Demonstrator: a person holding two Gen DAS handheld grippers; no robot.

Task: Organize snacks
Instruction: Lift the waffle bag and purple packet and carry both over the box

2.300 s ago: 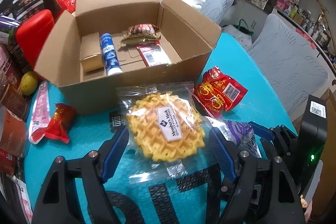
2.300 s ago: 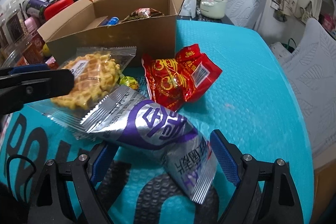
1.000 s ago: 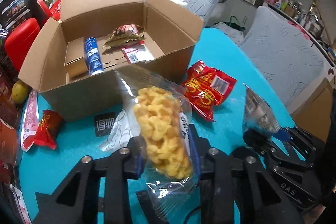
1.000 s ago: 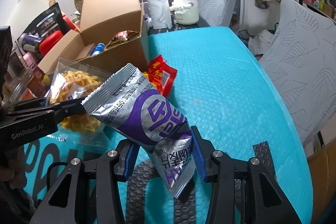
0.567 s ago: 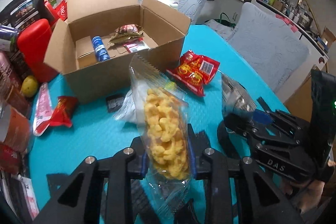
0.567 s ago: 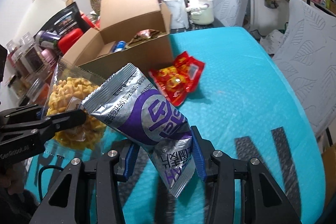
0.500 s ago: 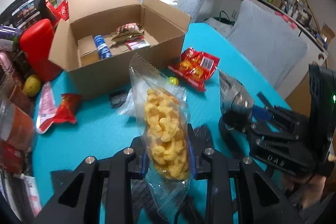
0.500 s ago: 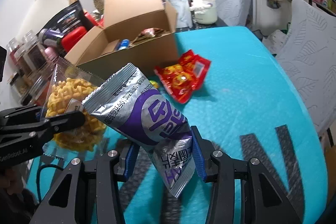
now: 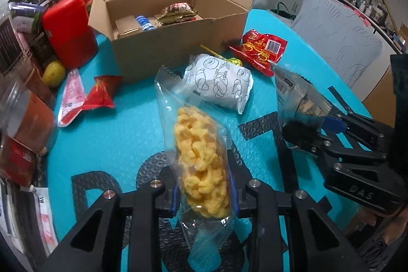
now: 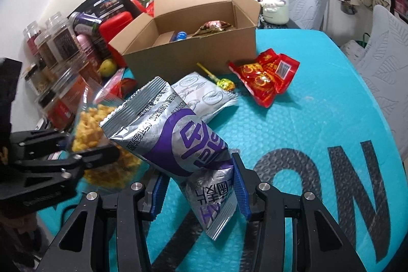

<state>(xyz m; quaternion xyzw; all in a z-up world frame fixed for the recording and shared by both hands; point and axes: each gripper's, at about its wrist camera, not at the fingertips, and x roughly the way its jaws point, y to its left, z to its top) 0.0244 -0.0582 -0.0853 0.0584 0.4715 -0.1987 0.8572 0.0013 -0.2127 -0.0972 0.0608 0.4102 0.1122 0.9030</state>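
Holding both bags aloft: left gripper point(image 9: 204, 191) jaws pinch the waffle bag point(image 9: 200, 165), right gripper point(image 10: 199, 191) jaws the silver packet point(image 10: 178, 139). I worry slick film slips before the box point(image 9: 178, 24).

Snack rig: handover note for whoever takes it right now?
Left gripper: shut on the waffle pack, held off the table.
Right gripper: shut on the silver-purple pack, also lifted.
Box: open, with a blue tube and a brown pack inside.
On the mat: white bread pack, red pack, lollipop, small red packs left of the box.
Left: drop both held packs in the box, then collect the rest.
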